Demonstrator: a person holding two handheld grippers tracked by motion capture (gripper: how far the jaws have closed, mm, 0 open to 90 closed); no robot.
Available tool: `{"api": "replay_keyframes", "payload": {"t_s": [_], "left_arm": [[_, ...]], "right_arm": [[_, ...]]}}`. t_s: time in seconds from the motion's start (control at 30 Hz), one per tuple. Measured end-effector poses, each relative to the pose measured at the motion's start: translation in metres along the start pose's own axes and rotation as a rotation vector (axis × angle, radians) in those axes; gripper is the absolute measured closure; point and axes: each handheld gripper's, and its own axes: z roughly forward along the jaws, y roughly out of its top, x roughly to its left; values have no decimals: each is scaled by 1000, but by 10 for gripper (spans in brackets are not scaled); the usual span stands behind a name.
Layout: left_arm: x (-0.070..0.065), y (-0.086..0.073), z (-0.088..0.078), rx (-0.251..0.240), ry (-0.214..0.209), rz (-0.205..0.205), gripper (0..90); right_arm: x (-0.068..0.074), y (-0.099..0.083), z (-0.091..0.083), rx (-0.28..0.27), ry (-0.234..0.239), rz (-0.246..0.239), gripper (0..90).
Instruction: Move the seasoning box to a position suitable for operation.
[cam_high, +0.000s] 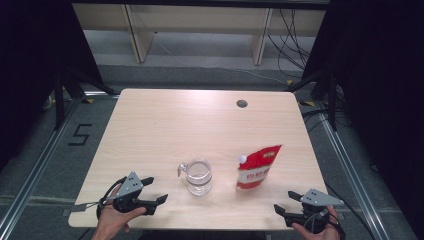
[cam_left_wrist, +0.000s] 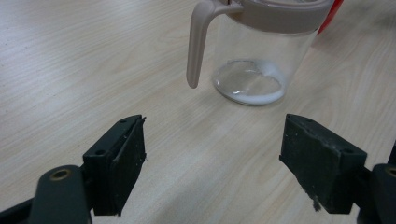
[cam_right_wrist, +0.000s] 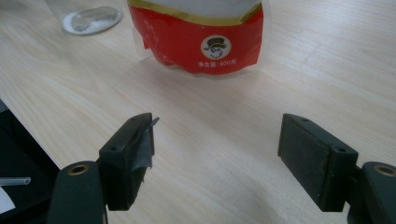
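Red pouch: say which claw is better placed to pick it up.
Right. The right claw sits open near the red pouch, facing it with bare table between. The left claw faces the clear jug, which stands between it and the pouch.

A recording lab, where I work.
Black curtains (cam_high: 30, 60) flank my tabletop (cam_high: 165, 125); floor rails (cam_high: 35, 170), loose cables (cam_high: 292, 35) and a taped number (cam_high: 80, 135) surround it.

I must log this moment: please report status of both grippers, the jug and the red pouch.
Left gripper open, empty, facing clear jug. Right gripper open, empty, facing red pouch. Jug and pouch upright, apart. Nothing between.
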Motion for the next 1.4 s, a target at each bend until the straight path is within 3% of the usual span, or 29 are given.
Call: {"api": "replay_keyframes", "payload": {"t_s": [0.03, 0.07, 0.1, 0.17, 0.27, 0.3, 0.33, 0.4, 0.43, 0.47, 0.5, 0.63, 0.7, 0.77, 0.8, 0.87, 0.93, 0.97, 1.0, 1.13, 1.2, 1.3, 1.33, 1.37, 1.4], "left_arm": [[0, 0, 0, 0, 0, 0, 215], [0, 0, 0, -6, 7, -1, 219], [0, 0, 1, -4, 8, -20, 219], [3, 1, 0, 3, 11, 24, 226], [3, 4, 2, -17, 11, 2, 253], [3, 4, 2, -17, 11, 2, 256], [6, 7, 2, -14, 20, 29, 267], [6, 8, 4, -25, 18, 17, 279], [9, 9, 4, -30, 13, 34, 282], [8, 9, 4, -31, 21, 6, 285], [11, 10, 5, -37, 15, 30, 293], [14, 13, 7, -59, 14, 18, 322], [16, 17, 9, -66, 6, 48, 349], [15, 21, 15, -70, 13, 47, 379], [17, 27, 21, -56, 25, 96, 388], [17, 32, 28, -61, 12, 112, 415], [16, 36, 36, -56, 0, 129, 449], [16, 38, 40, -49, -3, 144, 460], [16, 39, 43, -36, 6, 156, 465], [16, 40, 53, -24, -10, 173, 500], [16, 40, 55, -25, -15, 157, 522], [18, 42, 62, -41, -34, 192, 552], [18, 42, 64, -34, -35, 210, 566], [16, 42, 66, -35, -43, 201, 587], [16, 44, 68, -44, -65, 226, 643]], "right_arm": [[0, 0, 0, 0, 0, 0, 279], [2, 0, 0, 6, 11, 33, 279], [2, 0, 0, 6, 11, 33, 279], [2, 0, 0, 0, 5, 26, 279], [-1, 0, 0, -16, 8, 2, 269], [-1, 0, 0, -16, 8, 2, 269], [1, 0, 0, -15, 26, 32, 269], [-1, 0, 0, -25, 20, 12, 268], [-1, 0, 0, -29, 20, 13, 267], [0, 0, -2, -14, 25, 42, 267], [0, 0, -2, -16, 25, 40, 267], [-2, 0, -1, -32, 21, 32, 267], [-2, 0, -1, -34, 20, 22, 267], [-3, 0, 1, -33, 20, 20, 267], [-2, 0, 0, -31, 20, 18, 267], [0, 0, 0, -20, 14, 40, 267], [-2, 0, 0, -23, 15, 22, 267], [0, 0, 0, -17, 21, 44, 267], [-1, 0, 0, -22, 17, 35, 267], [-4, -1, 1, -27, 15, 6, 267], [-4, 0, 1, -30, 19, 6, 267], [-1, 0, 1, -12, 31, 36, 267], [-1, -1, 1, -13, 26, 31, 267], [-3, 0, 2, -20, 24, 7, 267], [-3, 0, 2, -17, 22, 5, 267]]}}
